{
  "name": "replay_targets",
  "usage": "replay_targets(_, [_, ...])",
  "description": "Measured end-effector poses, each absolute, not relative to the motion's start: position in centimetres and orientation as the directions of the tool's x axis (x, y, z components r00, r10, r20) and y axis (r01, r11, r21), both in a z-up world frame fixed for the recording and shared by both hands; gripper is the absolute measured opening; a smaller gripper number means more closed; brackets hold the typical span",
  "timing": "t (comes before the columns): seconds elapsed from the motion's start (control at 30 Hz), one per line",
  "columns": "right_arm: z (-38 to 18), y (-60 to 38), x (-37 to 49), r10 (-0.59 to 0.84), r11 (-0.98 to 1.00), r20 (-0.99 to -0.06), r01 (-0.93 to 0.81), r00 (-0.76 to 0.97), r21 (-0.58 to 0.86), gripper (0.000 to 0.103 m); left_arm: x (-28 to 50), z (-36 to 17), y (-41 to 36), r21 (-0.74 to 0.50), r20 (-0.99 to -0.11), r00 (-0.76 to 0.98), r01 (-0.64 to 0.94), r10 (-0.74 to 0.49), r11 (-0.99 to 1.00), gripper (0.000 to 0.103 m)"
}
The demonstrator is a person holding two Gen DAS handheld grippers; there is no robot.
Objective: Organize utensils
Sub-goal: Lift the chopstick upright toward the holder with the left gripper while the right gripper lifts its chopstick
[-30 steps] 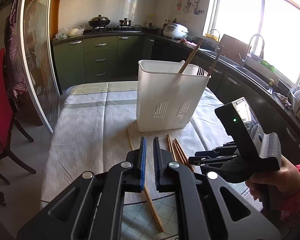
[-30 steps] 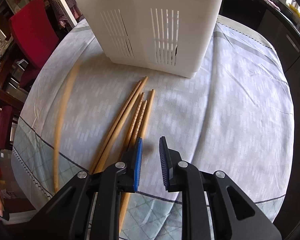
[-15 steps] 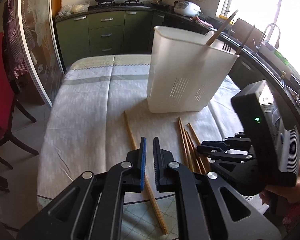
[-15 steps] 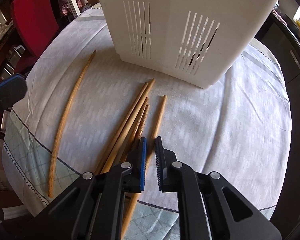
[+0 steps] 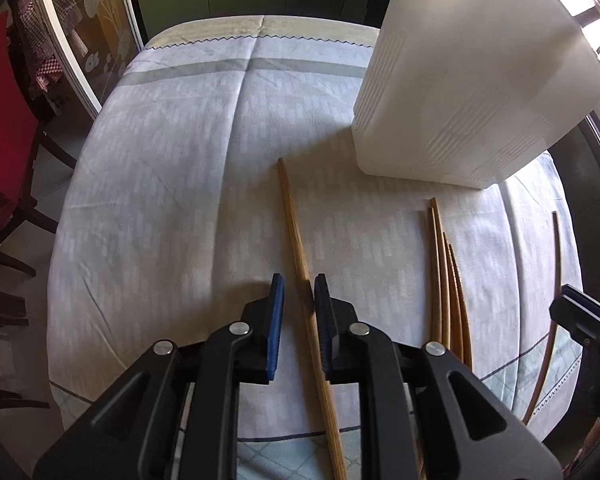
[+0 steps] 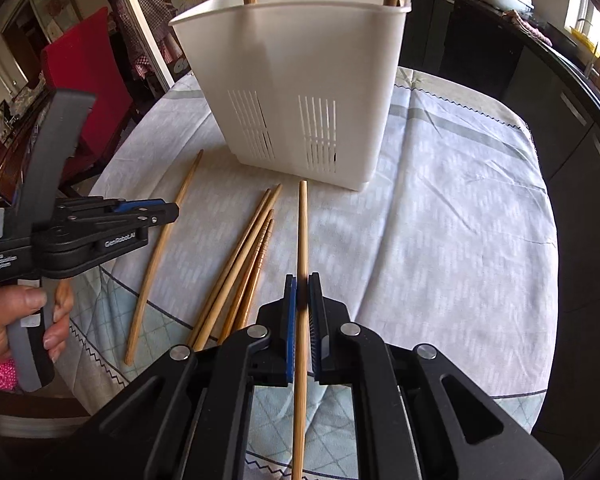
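the right claw (image 6: 302, 294) is clamped on one chopstick (image 6: 302, 232) whose long axis runs to 12 o'clock at the white utensil bin (image 6: 300, 80), so this hand is nearer the drop. the left claw (image 5: 299, 294) hangs narrowly parted astride the lone chopstick (image 5: 296, 236) lying toward 12 on the surface (image 5: 160, 160), not visibly gripping; four more (image 6: 240, 268) lie at 10 o'clock. the bin's inside is hidden, and whether the held chopstick's tip is clear of the cloth is hard to tell.
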State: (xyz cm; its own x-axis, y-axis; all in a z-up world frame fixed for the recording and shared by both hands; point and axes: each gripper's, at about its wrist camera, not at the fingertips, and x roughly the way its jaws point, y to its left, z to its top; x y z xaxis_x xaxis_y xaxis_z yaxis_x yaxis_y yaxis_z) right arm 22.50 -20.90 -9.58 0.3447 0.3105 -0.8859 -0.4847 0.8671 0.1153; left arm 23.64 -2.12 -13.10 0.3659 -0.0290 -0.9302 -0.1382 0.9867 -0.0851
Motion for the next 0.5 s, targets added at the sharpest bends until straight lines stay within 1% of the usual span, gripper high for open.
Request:
replay_targets(0.1, [-8.8, -21.8, 22.1, 0.326, 0.868, -0.876, -0.481, 0.356, 0.127, 0.007, 24.2, -13.2, -2.6, -0.06, -0.933, 0.361, -0.135, -0.007, 0.989, 0.015])
replay_targets(0.13, [-8.7, -22.1, 22.0, 0.33, 0.868, -0.873, -0.479, 0.36, 0.131, 0.007, 24.3, -13.2, -2.8, -0.052, -0.932, 0.362, -0.131, -0.001, 0.99, 0.014])
replay_targets(0.17, [-8.5, -22.3, 22.0, 0.333, 0.869, -0.87, -0.477, 0.363, 0.133, 0.007, 24.6, -13.1, -2.9, -0.046, -0.932, 0.363, -0.127, 0.004, 0.991, 0.007])
replay_targets(0.3, [-7.6, -23.3, 21.5, 0.359, 0.867, -0.853, -0.474, 0.379, 0.155, 0.007, 24.9, -12.9, -2.5, -0.066, -0.926, 0.377, -0.135, -0.01, 0.989, 0.007])
replay_targets(0.4, [-6.0, -24.8, 20.6, 0.387, 0.862, -0.83, -0.476, 0.401, 0.172, 0.007, 24.1, -11.4, -2.1, -0.077, -0.901, 0.433, -0.121, -0.017, 0.99, 0.006])
replay_targets(0.5, [-4.0, -25.8, 19.7, 0.417, 0.857, -0.798, -0.482, 0.436, 0.185, 0.007, 22.4, -8.9, -2.0, -0.088, -0.856, 0.517, -0.089, -0.03, 0.992, 0.006])
